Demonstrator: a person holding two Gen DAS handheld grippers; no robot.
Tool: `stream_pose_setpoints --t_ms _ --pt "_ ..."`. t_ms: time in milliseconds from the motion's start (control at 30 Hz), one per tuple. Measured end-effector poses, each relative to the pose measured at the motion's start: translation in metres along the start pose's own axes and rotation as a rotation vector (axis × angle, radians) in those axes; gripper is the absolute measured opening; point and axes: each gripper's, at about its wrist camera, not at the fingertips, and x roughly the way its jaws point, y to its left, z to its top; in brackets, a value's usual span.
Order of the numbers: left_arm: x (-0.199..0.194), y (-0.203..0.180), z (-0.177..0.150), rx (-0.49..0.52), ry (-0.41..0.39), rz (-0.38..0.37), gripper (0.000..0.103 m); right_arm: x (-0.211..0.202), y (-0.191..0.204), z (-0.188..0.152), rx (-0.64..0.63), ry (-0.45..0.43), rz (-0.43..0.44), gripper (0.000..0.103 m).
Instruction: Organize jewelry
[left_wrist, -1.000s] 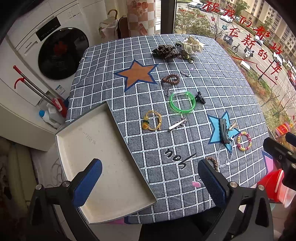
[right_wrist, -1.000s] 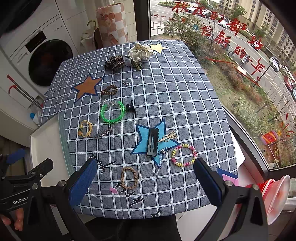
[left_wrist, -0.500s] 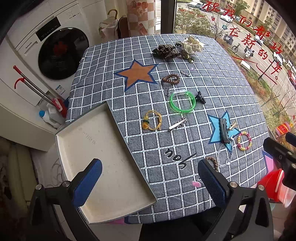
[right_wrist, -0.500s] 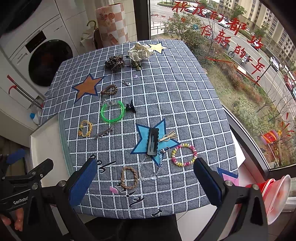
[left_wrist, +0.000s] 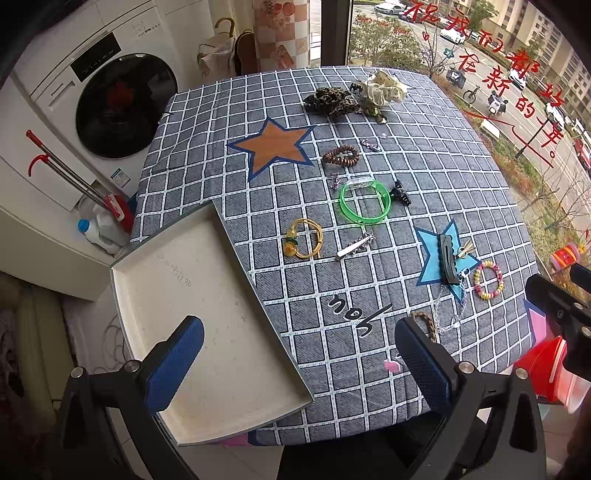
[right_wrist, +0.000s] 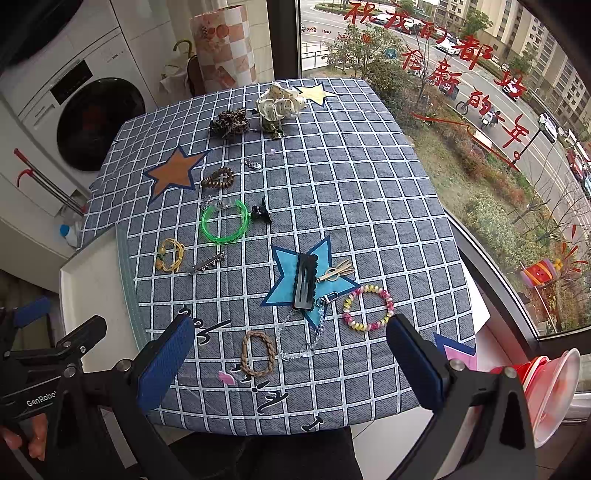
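Jewelry scattered on checked tablecloth (right_wrist: 369, 206): green bangle (right_wrist: 224, 225), braided band (right_wrist: 258, 353), clear chain (right_wrist: 299, 343), pastel bead bracelet (right_wrist: 367, 305), black hair clip (right_wrist: 306, 281) on blue star. White tray (left_wrist: 207, 325) empty at table's left edge. Left gripper (left_wrist: 299, 363) spread, holds nothing, hovers above tray corner. Right gripper (right_wrist: 291, 363) spread, empty, above near edge. Risk: chain lies touching clip, could drag it along; tray overhangs edge, may tip.

Left claw (left_wrist: 299, 360) hovers with its blue-padded fingers (left_wrist: 173, 363) spread wide, gripping nothing. Right claw (right_wrist: 290, 363) matches it, fingers (right_wrist: 415, 363) wide apart and bare. A hand (right_wrist: 22, 439) wraps the left claw's handle at the lower left.
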Motion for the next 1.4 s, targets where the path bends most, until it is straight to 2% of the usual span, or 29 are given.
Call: stream_pose_setpoints --t_ms 467,667,800,933,1100,1200,1267,1400 --pt "0.010 -0.007 -0.002 0.016 0.032 0.021 0.103 0.008 -0.007 -0.005 0.016 0.025 0.013 0.103" --pt "0.029 -0.009 0.001 0.013 0.073 0.028 0.103 0.028 -0.024 -0.011 0.074 0.086 0.055 0.103" --pt "0.044 -0.014 0.005 0.018 0.085 0.027 0.103 0.044 -0.038 -0.016 0.101 0.121 0.048 0.103" --pt "0.062 -0.018 0.013 0.000 0.103 0.028 0.103 0.062 -0.053 -0.019 0.120 0.148 0.042 0.103" --pt "0.090 -0.025 0.026 -0.018 0.133 -0.002 0.103 0.090 -0.075 -0.018 0.165 0.176 0.082 0.103" --pt "0.103 -0.030 0.036 -0.023 0.130 -0.013 0.103 0.109 -0.081 -0.016 0.163 0.218 0.107 0.103" --pt "0.112 -0.032 0.045 -0.033 0.127 -0.015 0.103 0.120 -0.083 -0.012 0.154 0.235 0.090 0.103" --pt "0.126 -0.035 0.066 -0.041 0.092 -0.019 0.103 0.137 -0.081 0.007 0.134 0.214 0.086 0.103"
